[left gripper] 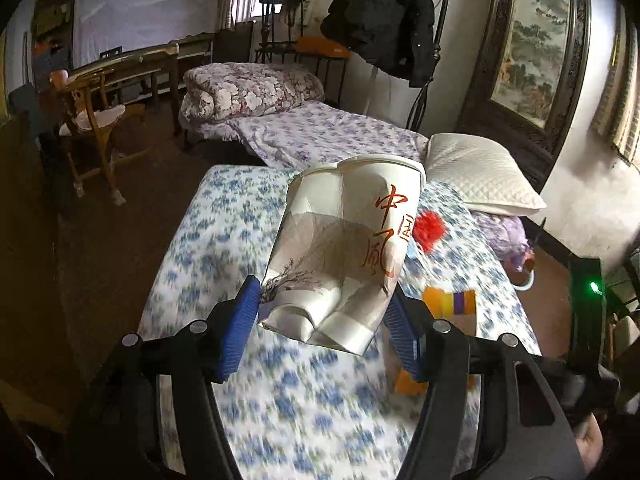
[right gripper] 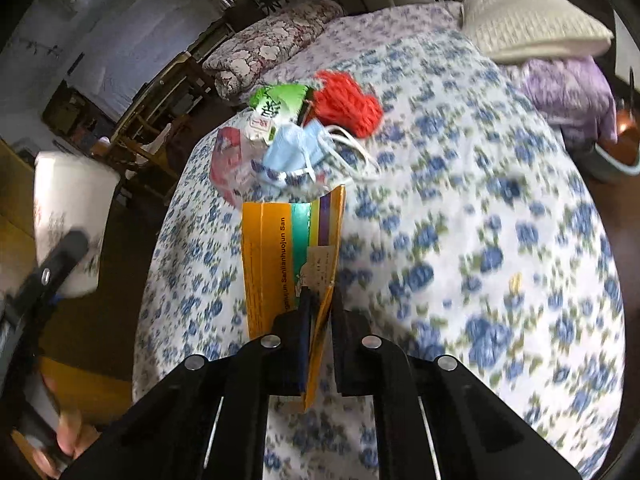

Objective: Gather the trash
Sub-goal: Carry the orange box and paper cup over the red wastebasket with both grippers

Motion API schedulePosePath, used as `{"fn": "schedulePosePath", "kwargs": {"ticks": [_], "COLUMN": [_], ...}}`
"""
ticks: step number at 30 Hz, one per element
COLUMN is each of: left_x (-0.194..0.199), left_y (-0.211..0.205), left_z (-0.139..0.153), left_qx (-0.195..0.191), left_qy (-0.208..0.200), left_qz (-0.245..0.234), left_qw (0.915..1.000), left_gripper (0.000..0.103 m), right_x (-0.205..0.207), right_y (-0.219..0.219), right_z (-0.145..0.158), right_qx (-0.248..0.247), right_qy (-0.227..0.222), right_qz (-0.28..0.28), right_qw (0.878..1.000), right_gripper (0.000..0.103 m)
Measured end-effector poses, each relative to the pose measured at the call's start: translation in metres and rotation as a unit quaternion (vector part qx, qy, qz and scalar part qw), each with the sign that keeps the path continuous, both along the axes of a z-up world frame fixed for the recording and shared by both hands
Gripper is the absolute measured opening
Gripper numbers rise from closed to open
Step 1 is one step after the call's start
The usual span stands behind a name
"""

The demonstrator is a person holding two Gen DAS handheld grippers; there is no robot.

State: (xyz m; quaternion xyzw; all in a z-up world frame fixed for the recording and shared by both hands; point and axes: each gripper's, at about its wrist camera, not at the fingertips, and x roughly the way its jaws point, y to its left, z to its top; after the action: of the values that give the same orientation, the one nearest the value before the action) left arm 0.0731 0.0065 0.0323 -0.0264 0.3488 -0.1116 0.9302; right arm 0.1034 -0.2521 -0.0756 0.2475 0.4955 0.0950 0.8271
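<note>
In the left wrist view my left gripper (left gripper: 324, 316) is shut on a crushed white paper cup (left gripper: 344, 248) with red characters, held above the blue-flowered bed (left gripper: 208, 240). The same cup (right gripper: 68, 208) shows at the left edge of the right wrist view. There my right gripper (right gripper: 321, 304) is shut on a flattened orange medicine box (right gripper: 288, 248), which stands on edge over the bed. Beyond the box lie a blue face mask (right gripper: 296, 152), a green wrapper (right gripper: 276, 100), a clear plastic wrapper (right gripper: 228, 160) and a red woolly tuft (right gripper: 348, 100).
A white pillow (left gripper: 480, 172) lies at the bed's far right, and a folded flowered quilt (left gripper: 252, 88) sits on a second bed behind. A wooden chair (left gripper: 92, 120) stands on the dark floor to the left. A framed painting (left gripper: 532, 60) leans on the right wall.
</note>
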Motion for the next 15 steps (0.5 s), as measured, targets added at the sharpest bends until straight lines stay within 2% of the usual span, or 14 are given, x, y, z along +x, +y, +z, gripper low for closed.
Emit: {"fn": "schedulePosePath", "kwargs": {"ticks": [5,11,15], "left_x": [-0.029,-0.036,-0.036], "left_y": [0.006,-0.002,-0.014], "left_z": [0.002,0.01,0.017], "left_qx": [-0.005,-0.009,-0.015], "left_qy": [0.001,-0.003,-0.007], "left_qz": [0.0,-0.012,-0.027], "left_qw": [1.0,0.9999,0.9995], "left_gripper": [0.06,0.06,0.06], "right_x": [-0.016,-0.032,-0.035], "right_y": [-0.017,-0.041,-0.05], "right_z": [0.011,0.026,0.037], "right_qx": [0.003,0.028,0.009], "right_qy": [-0.019,-0.03,-0.039], "right_qz": [-0.029,-0.053,-0.058], "right_qw": [0.999,0.998,0.998], "right_gripper": [0.008,0.008,0.008]}}
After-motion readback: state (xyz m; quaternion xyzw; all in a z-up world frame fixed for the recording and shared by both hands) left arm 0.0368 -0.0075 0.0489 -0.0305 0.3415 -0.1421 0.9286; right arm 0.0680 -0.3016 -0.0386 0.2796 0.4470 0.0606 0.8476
